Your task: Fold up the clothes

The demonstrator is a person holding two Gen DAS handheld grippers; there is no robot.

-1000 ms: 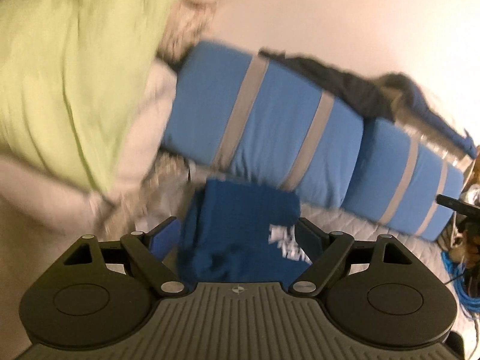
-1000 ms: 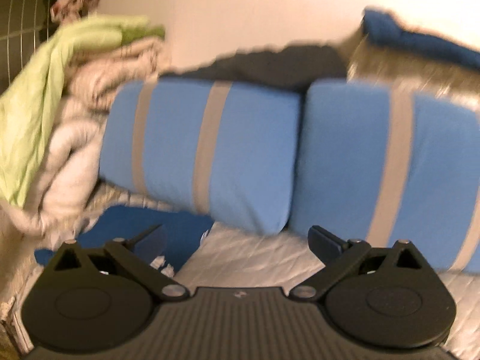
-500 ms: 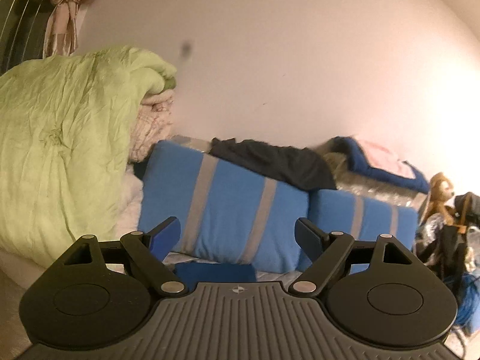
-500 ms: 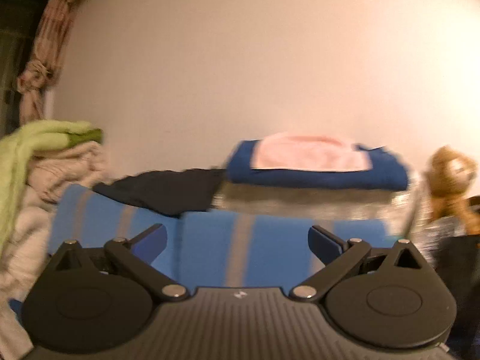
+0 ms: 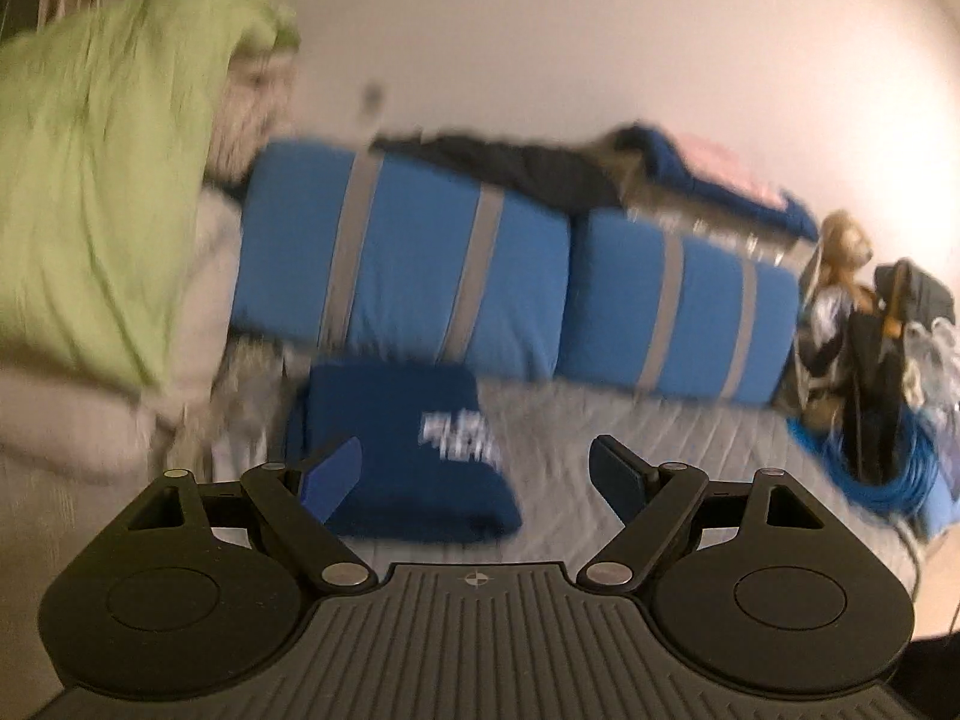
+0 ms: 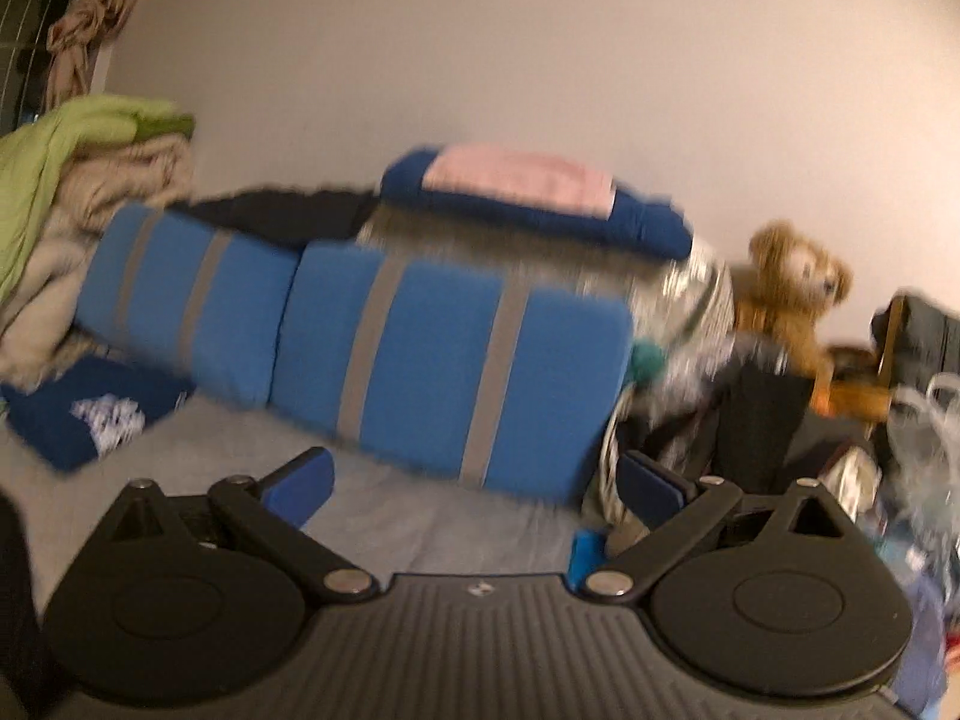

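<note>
A folded dark blue shirt (image 5: 408,450) with white print lies flat on the grey quilted bed (image 5: 630,480), just in front of the blue pillows. My left gripper (image 5: 480,468) hovers above its near edge, open, nothing between the fingers. In the right wrist view the same folded shirt (image 6: 90,414) sits far left on the bed (image 6: 420,516). My right gripper (image 6: 477,483) is open and empty, facing the striped pillow, well right of the shirt.
Two blue pillows with grey stripes (image 5: 408,276) (image 6: 444,360) lean on the wall. A green duvet (image 5: 102,192) is piled at left. A dark garment (image 5: 516,168) and folded blue-pink blankets (image 6: 528,192) lie on top. A teddy bear (image 6: 792,294), bags and blue cable (image 5: 888,468) crowd the right.
Both cameras tilted up toward the wall half a second ago and have now dropped back toward the bed, farther back. The folded shirt stays put. Both grippers stay open.
</note>
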